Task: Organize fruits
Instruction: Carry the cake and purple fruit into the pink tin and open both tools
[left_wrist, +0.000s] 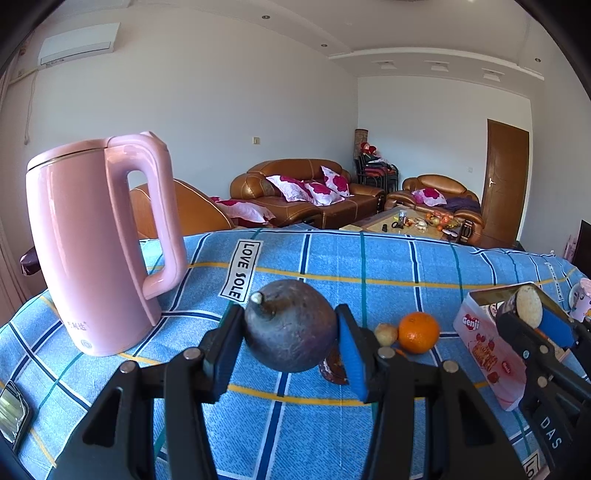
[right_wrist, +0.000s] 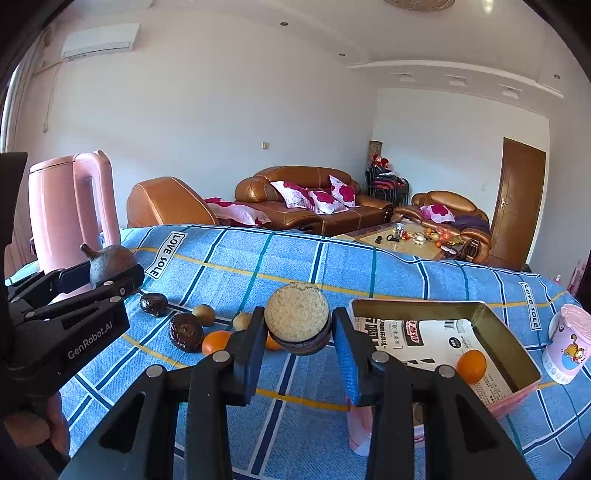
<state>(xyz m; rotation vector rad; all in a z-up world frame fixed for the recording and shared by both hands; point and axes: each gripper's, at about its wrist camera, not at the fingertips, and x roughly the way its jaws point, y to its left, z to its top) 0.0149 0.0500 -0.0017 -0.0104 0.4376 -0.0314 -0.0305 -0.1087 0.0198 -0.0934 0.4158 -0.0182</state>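
Note:
My left gripper (left_wrist: 290, 345) is shut on a whole dark purple fruit (left_wrist: 290, 325) with a stub stem, held above the blue checked cloth. In the right wrist view, the same left gripper (right_wrist: 110, 278) and purple fruit (right_wrist: 110, 260) show at the left. My right gripper (right_wrist: 299, 341) is shut on a halved fruit (right_wrist: 297, 317), pale cut face up, dark rind below. It hangs just left of the open tin box (right_wrist: 413, 302), which holds one orange (right_wrist: 471, 365). Loose on the cloth lie an orange (right_wrist: 216, 341), two small yellow fruits (right_wrist: 204, 314), and two dark fruit pieces (right_wrist: 185, 331).
A tall pink kettle (left_wrist: 99, 240) stands at the left of the table. A pink printed cup (right_wrist: 567, 343) sits right of the tin. A phone (left_wrist: 13, 413) lies at the near left edge. Sofas and a coffee table are beyond the far edge.

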